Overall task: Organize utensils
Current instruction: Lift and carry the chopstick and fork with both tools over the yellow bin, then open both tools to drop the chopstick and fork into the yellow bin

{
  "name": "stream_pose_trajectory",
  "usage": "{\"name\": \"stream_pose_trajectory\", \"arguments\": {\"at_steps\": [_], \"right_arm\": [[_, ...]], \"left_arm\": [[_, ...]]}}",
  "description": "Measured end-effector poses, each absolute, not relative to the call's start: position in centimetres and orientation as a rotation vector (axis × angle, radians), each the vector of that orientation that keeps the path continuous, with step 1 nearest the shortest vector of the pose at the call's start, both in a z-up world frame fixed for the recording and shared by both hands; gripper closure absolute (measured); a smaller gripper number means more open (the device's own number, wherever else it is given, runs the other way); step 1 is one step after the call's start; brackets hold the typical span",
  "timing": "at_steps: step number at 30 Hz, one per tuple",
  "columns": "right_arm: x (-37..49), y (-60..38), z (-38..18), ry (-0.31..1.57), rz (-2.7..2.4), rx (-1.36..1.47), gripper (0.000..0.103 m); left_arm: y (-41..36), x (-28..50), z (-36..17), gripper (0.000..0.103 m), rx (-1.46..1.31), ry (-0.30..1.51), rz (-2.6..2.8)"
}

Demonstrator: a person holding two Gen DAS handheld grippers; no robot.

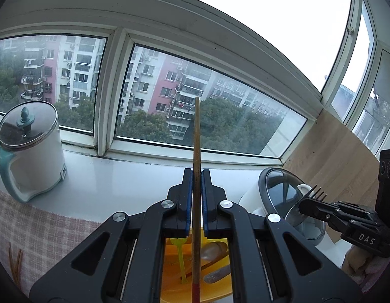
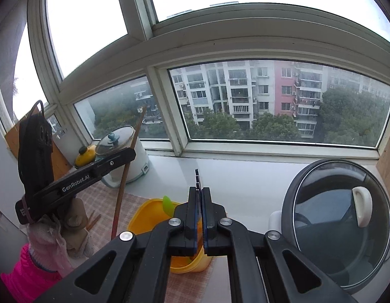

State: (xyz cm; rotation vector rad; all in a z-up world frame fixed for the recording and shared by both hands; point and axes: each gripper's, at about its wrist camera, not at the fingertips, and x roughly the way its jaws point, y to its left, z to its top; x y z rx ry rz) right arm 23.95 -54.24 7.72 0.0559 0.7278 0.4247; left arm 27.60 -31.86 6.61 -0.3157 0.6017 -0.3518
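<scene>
My left gripper (image 1: 197,175) is shut on a wooden chopstick (image 1: 197,131) with a red lower end, held upright. Under it stands a yellow bowl (image 1: 169,272) that holds a yellow-green pick (image 1: 180,257), a spoon (image 1: 212,250) and other utensils. My right gripper (image 2: 198,192) is shut on a black fork (image 2: 197,176), seen edge-on above the yellow bowl (image 2: 144,217). In the left wrist view the right gripper (image 1: 304,205) sits at the right with the fork's tines (image 1: 317,193) sticking out. In the right wrist view the left gripper (image 2: 133,152) carries the chopstick (image 2: 123,181) at the left.
A white pot with a glass lid (image 1: 31,156) stands at the left on the sill, a small yellow pot (image 2: 85,156) beside it. A round appliance with a glass lid (image 2: 338,222) is at the right. Two chopsticks (image 1: 16,265) lie on the checked cloth (image 1: 48,227). A gloved hand (image 2: 43,237) holds the left gripper.
</scene>
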Motion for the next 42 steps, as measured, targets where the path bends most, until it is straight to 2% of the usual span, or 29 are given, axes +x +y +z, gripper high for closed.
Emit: {"name": "stream_pose_trajectory", "arguments": {"at_steps": [10, 19, 27, 38, 41, 42], "right_arm": [[24.9, -51.9, 5.5, 0.761, 0.444, -0.032, 0.103], [24.9, -50.3, 3.6, 0.803, 0.473, -0.06, 0.103], [24.8, -50.4, 3.2, 0.815, 0.465, -0.048, 0.103], [25.2, -50.2, 2.7, 0.835, 0.465, -0.034, 0.103], [25.5, -50.1, 2.5, 0.847, 0.477, -0.023, 0.095], [25.5, -50.1, 2.5, 0.845, 0.476, -0.019, 0.079]], "left_arm": [[-31.9, 27.7, 4.1, 0.099, -0.31, 0.641, -0.351], [-31.2, 27.1, 3.8, 0.099, -0.322, 0.658, -0.36], [-30.7, 28.1, 5.4, 0.099, -0.351, 0.592, -0.35], [-31.0, 28.5, 3.2, 0.099, -0.324, 0.607, -0.342], [-30.8, 28.4, 2.9, 0.098, -0.316, 0.629, -0.345], [-30.8, 28.3, 2.9, 0.091, -0.311, 0.632, -0.344]]}}
